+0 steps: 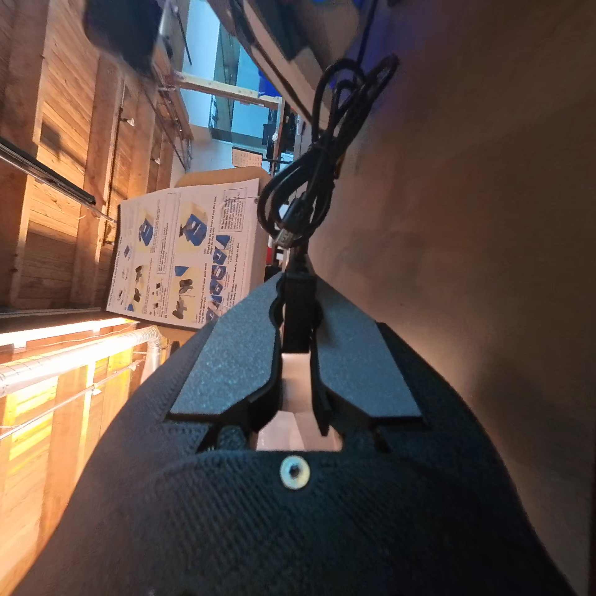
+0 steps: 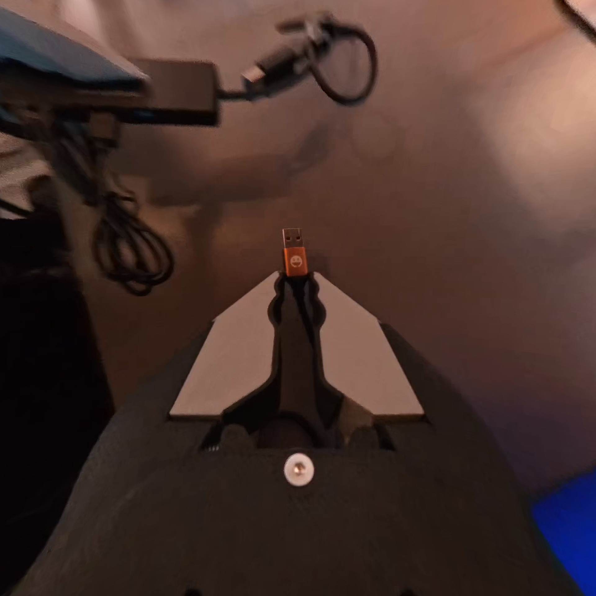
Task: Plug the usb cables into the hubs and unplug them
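My left gripper (image 1: 298,280) is turned on its side and shut on a black USB hub (image 1: 298,309). The hub's black cable (image 1: 325,138) lies bundled beyond the fingertips, with a metal plug (image 1: 285,238) at its end. My right gripper (image 2: 295,277) is shut on a small orange USB adapter (image 2: 293,261), whose metal plug points forward past the fingertips. In the right wrist view the hub (image 2: 180,93) shows blurred at upper left, held by the left gripper (image 2: 64,67), well apart from the adapter. The hub's looped cable (image 2: 342,64) hangs to its right.
A brown table top (image 1: 467,258) lies under both grippers. A printed instruction sheet (image 1: 183,254) leans on a cardboard box beyond the hub. A dark cable bundle (image 2: 129,251) hangs below the left gripper. A blue object (image 2: 567,522) is at lower right. The left gripper's tips are roughly 12 centimeters from the right gripper's.
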`<move>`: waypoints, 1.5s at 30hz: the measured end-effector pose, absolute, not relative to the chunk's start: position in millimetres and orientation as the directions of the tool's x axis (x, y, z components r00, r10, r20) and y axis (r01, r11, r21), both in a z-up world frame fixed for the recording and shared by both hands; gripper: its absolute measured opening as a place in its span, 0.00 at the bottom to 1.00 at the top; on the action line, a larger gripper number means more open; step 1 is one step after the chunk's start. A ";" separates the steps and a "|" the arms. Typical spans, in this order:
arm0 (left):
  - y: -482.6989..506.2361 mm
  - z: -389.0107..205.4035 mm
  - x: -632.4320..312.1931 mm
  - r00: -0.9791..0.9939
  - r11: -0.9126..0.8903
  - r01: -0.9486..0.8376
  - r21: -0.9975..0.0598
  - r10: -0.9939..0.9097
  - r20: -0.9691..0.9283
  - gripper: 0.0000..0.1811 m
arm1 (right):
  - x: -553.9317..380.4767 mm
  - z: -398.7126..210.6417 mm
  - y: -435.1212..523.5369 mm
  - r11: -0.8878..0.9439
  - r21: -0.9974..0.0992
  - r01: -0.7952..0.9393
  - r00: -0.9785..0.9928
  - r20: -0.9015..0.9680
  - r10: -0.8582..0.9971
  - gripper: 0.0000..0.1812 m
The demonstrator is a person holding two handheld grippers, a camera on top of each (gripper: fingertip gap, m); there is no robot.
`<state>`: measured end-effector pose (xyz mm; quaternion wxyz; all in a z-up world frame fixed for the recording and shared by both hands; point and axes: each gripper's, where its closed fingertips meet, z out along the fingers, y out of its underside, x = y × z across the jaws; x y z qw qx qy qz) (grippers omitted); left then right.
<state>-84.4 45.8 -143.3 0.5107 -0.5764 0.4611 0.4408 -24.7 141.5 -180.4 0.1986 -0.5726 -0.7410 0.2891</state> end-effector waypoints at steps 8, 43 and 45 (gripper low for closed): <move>45.9 -134.0 -90.2 0.222 -0.070 -0.973 -0.219 -0.038 -0.974 0.05 | -23.2 -137.1 100.6 0.116 -0.807 0.579 -0.449 -0.196 0.872 0.06; 56.7 -146.1 -97.5 0.457 -0.078 -0.889 -0.451 -0.206 -0.866 0.05 | -38.4 -113.5 100.7 0.054 -0.848 0.528 -0.342 -0.154 0.927 0.06; 54.4 -139.8 -98.3 0.476 -0.056 -0.878 -0.475 -0.187 -0.859 0.05 | -36.9 -113.9 96.5 0.086 -0.840 0.536 -0.347 -0.126 0.929 0.06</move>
